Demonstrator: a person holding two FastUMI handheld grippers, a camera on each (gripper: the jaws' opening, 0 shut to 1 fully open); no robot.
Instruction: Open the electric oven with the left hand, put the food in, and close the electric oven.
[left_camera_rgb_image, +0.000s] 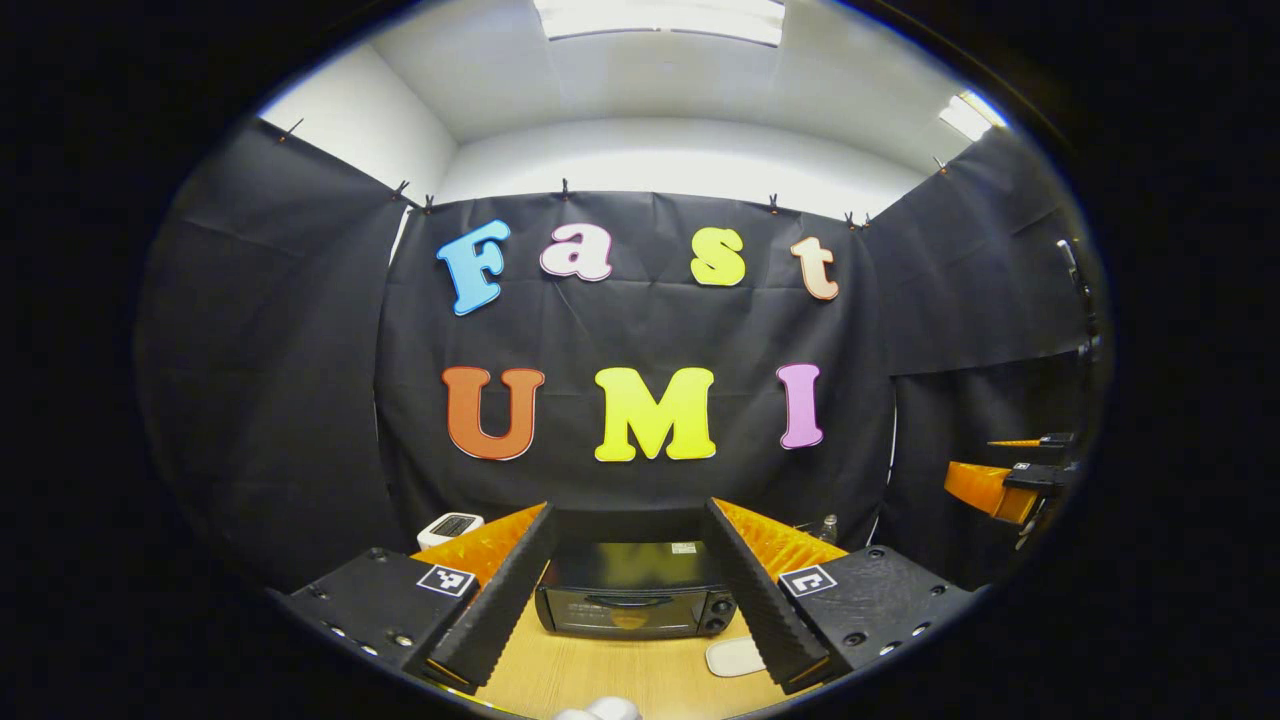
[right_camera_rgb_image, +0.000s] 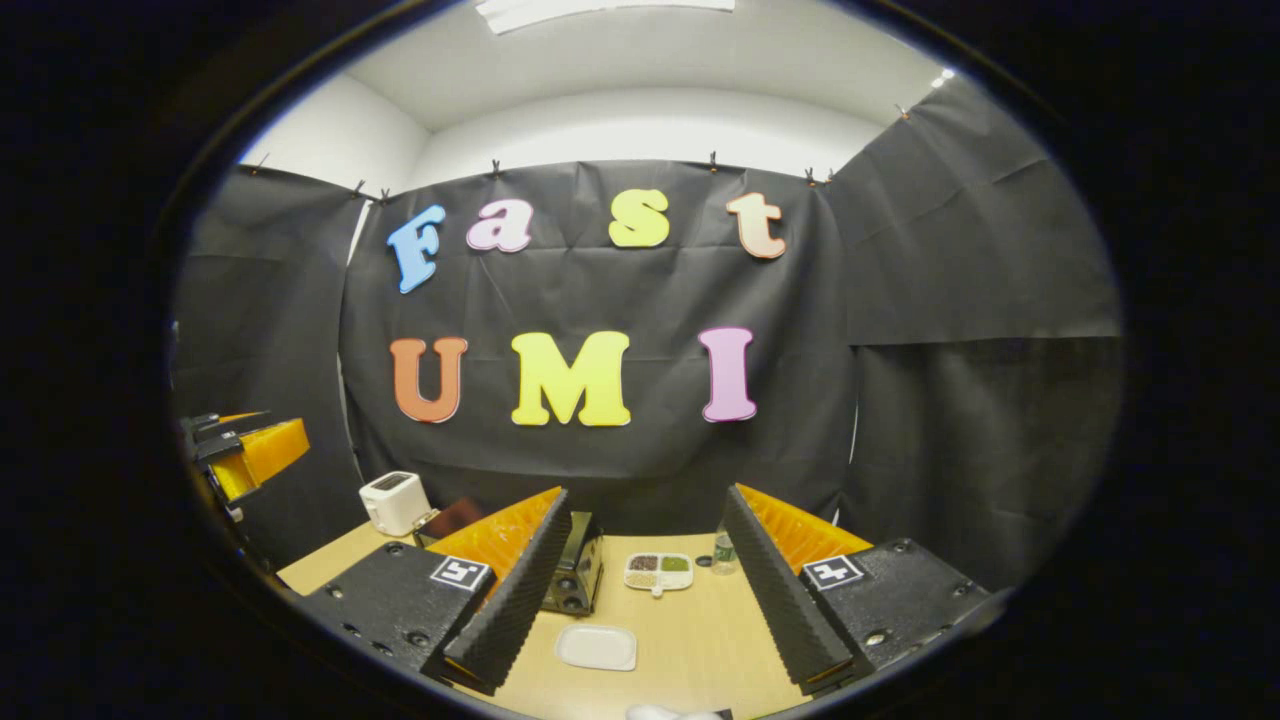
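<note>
The black electric oven (left_camera_rgb_image: 632, 600) stands on the wooden table (left_camera_rgb_image: 600, 675) with its door shut, straight ahead between my left gripper's fingers. My left gripper (left_camera_rgb_image: 630, 512) is open, short of the oven and holding nothing. In the right gripper view the oven (right_camera_rgb_image: 578, 570) is seen from its side, partly hidden behind one finger. A small divided dish (right_camera_rgb_image: 658, 571) with brown, green and pale food sits beyond my open, empty right gripper (right_camera_rgb_image: 645, 495). A flat white plate (right_camera_rgb_image: 597, 647) lies nearer, right of the oven; in the left gripper view the plate (left_camera_rgb_image: 735, 655) is by the oven's front corner.
A white toaster (right_camera_rgb_image: 393, 502) stands at the table's far left, and a small bottle (right_camera_rgb_image: 724, 553) beside the divided dish. A white object (left_camera_rgb_image: 600, 708) lies at the near table edge. The other gripper (left_camera_rgb_image: 1005, 485) hovers off to the right. Black cloth walls close the booth.
</note>
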